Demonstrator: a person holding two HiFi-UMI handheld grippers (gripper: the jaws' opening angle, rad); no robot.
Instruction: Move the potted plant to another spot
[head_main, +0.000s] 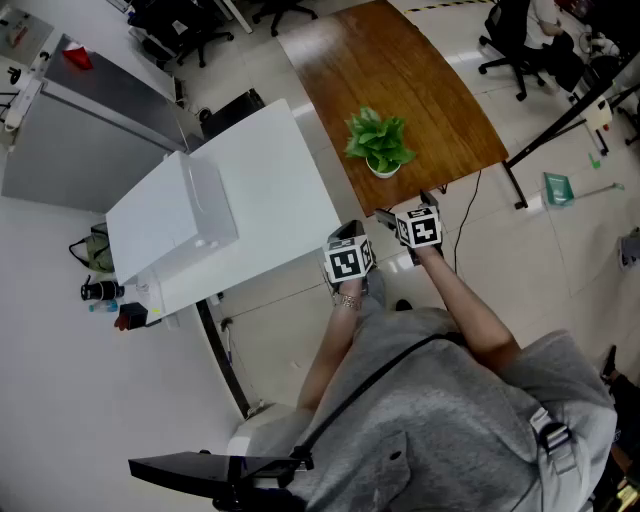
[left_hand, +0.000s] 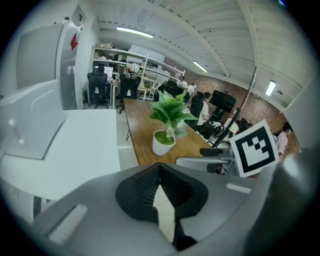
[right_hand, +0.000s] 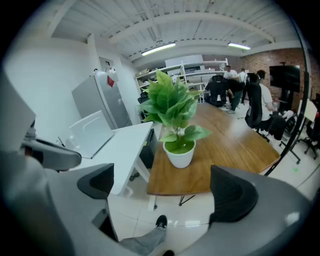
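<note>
A potted plant (head_main: 378, 143) with green leaves in a small white pot (right_hand: 179, 155) stands near the front corner of a brown wooden table (head_main: 420, 90). My right gripper (right_hand: 167, 192) is held off the table's near edge, a short way from the pot, its jaws wide apart with nothing between them. My left gripper (left_hand: 159, 197) hangs beside it to the left, over the floor gap between the two tables, its black pads pressed together on nothing. In the left gripper view the potted plant (left_hand: 169, 122) sits ahead and slightly right.
A white table (head_main: 250, 200) with a white box-like unit (head_main: 170, 215) on it stands left of the wooden one. Office chairs (head_main: 520, 40), a black stand's legs (head_main: 560, 120) and cables lie to the right. People sit at desks far back.
</note>
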